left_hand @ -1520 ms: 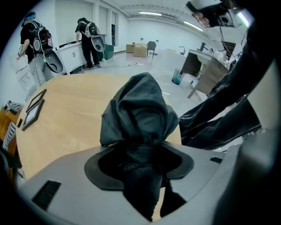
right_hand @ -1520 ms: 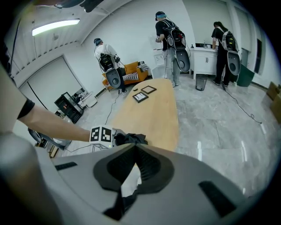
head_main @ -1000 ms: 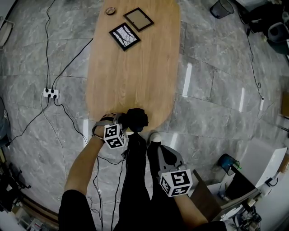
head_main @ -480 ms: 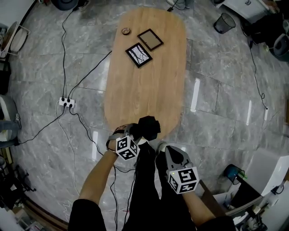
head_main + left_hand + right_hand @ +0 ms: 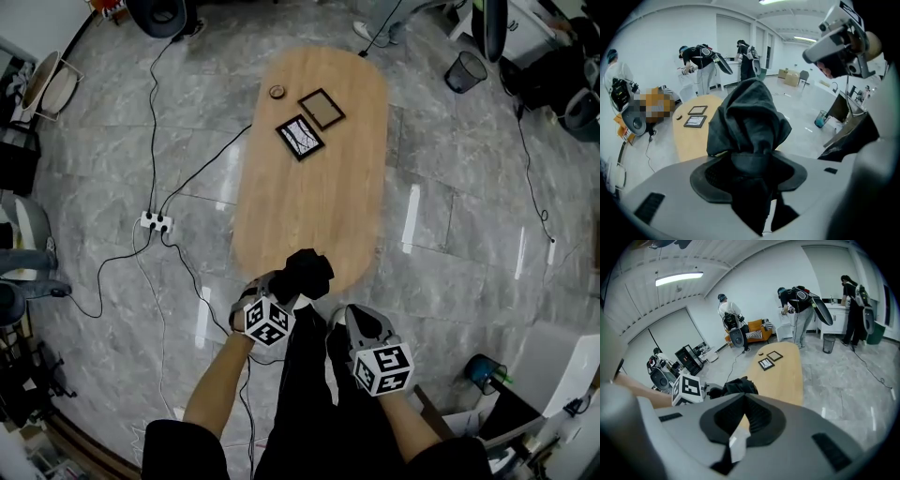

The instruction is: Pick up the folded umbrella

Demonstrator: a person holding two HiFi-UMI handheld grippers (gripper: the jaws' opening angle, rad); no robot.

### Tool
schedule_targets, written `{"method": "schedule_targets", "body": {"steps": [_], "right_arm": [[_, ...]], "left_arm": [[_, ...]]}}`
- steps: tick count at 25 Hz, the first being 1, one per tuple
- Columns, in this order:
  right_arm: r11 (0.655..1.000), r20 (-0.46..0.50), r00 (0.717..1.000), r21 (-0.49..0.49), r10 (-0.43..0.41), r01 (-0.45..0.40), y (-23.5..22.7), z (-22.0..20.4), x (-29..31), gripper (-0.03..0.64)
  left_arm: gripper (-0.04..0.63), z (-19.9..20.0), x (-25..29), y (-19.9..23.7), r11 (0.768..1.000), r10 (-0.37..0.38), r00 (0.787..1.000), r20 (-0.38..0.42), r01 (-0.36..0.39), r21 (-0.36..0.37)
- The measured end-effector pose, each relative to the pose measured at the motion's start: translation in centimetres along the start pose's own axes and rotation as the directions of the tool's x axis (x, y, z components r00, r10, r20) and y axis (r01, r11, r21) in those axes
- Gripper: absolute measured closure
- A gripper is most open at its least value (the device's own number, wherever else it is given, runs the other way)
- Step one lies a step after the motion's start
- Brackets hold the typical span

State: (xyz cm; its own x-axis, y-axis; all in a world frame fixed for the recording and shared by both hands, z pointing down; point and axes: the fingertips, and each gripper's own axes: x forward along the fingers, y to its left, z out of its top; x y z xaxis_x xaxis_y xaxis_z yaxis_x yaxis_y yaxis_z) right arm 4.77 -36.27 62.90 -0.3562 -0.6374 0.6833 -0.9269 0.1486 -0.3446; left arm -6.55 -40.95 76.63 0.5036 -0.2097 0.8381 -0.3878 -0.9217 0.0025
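Your left gripper (image 5: 281, 292) has its fingers (image 5: 710, 176) clamped on the folded umbrella (image 5: 307, 274). The umbrella is black, and its soft cloth sticks up past the fingers in a bunch. It is off the counter (image 5: 319, 197) and hangs in the air over the near end, close to the near edge. Your right gripper (image 5: 352, 323) is just beside the left one, on its right, a bit nearer to you. Its fingers (image 5: 759, 416) are together at the tips and hold nothing. At the far end of the counter lie two picture frames, one with a black and white picture (image 5: 300, 137) and one plain (image 5: 322, 108). A small round thing (image 5: 277, 92) sits near the far left edge.
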Motion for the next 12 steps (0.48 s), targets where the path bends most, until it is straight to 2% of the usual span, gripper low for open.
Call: {"method": "schedule_targets", "body": {"steps": [3,8,12], "right_arm": [[1.000,0.001,1.000,-0.020,0.007,-0.007,0.2,0.4,-1.0,0.607],[0.999,0.034,0.999,-0.042,0.034,-0.032,0.4,2.4,-2.6,0.607],[0.998,0.061,0.997,-0.038,0.052,-0.050,0.7,3.8,-3.7,0.607]], "left_arm": [[0.359,0.8,-1.8,-0.8,0.998,0.021,1.000,0.015,-0.020,-0.054],[0.359,3.2,-4.8,-1.3,0.993,0.077,0.996,0.042,-0.073,-0.094],[0.359,5.1,-7.6,-1.3,0.974,0.147,0.985,0.090,-0.128,-0.184]]}}
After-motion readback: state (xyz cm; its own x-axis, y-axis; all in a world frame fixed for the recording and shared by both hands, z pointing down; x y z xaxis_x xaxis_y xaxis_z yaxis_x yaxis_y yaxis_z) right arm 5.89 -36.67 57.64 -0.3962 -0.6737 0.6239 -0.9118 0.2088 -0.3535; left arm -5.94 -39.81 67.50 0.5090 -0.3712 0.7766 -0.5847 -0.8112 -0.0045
